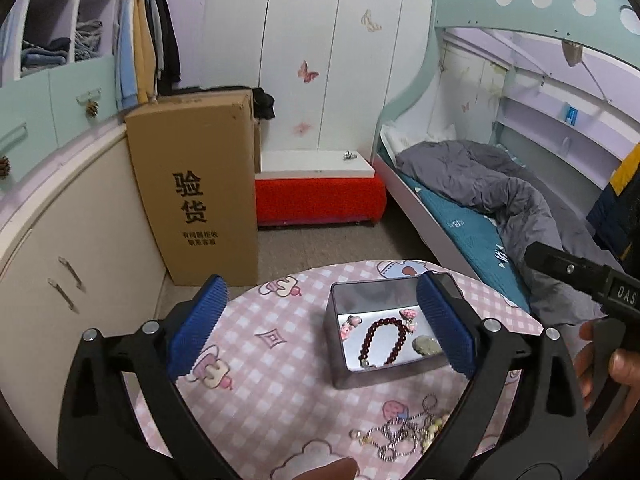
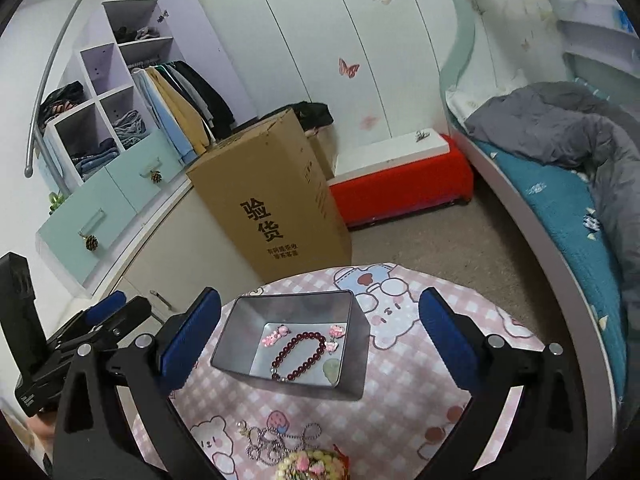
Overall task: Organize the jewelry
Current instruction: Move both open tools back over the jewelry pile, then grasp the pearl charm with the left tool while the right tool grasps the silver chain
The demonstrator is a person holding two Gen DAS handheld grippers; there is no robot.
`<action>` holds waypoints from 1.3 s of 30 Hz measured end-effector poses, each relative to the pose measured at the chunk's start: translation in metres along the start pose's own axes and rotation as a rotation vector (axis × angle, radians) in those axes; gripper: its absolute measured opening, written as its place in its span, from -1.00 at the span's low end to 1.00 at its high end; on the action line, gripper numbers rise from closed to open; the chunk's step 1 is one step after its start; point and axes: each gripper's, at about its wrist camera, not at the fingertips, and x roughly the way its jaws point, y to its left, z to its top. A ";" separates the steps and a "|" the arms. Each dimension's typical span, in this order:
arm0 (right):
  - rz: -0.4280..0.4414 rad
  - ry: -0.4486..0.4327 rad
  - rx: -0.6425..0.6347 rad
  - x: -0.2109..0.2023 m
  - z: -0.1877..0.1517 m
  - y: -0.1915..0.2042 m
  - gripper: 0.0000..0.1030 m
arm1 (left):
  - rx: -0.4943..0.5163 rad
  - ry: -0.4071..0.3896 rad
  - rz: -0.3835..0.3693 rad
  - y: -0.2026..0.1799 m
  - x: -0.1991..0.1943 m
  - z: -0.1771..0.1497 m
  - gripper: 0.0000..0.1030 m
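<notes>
- Left claw [image 1: 320,324] and right claw [image 2: 320,336] are both standing wide apart, gripping nothing.
- Dark bead bracelet [image 2: 298,356] is lying inside the tin [image 2: 240,332].
- Silver chains [image 1: 400,436] are resting on the bench [image 1: 260,400] nearby.

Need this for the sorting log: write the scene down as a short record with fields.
surface: round table with pink checked cartoon cloth
container: open metal tin on the table
in tin: dark red bead bracelet, pink charms, pale stone
outside tin: silver ball chain and a pale bead piece near the table's front edge
left hand-held gripper: open, nothing between its pads
right hand-held gripper: open, nothing held
</notes>
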 end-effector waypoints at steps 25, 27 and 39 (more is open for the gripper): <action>-0.050 -0.072 -0.172 -0.140 -0.064 0.062 0.85 | 0.000 -0.038 0.002 0.012 -0.117 -0.064 0.82; -0.057 -0.055 -0.196 -0.139 -0.073 0.063 0.85 | 0.008 -0.011 0.011 0.013 -0.114 -0.070 0.82; -0.101 0.146 -0.172 -0.089 -0.124 0.026 0.85 | 0.020 0.073 -0.022 0.002 -0.089 -0.104 0.82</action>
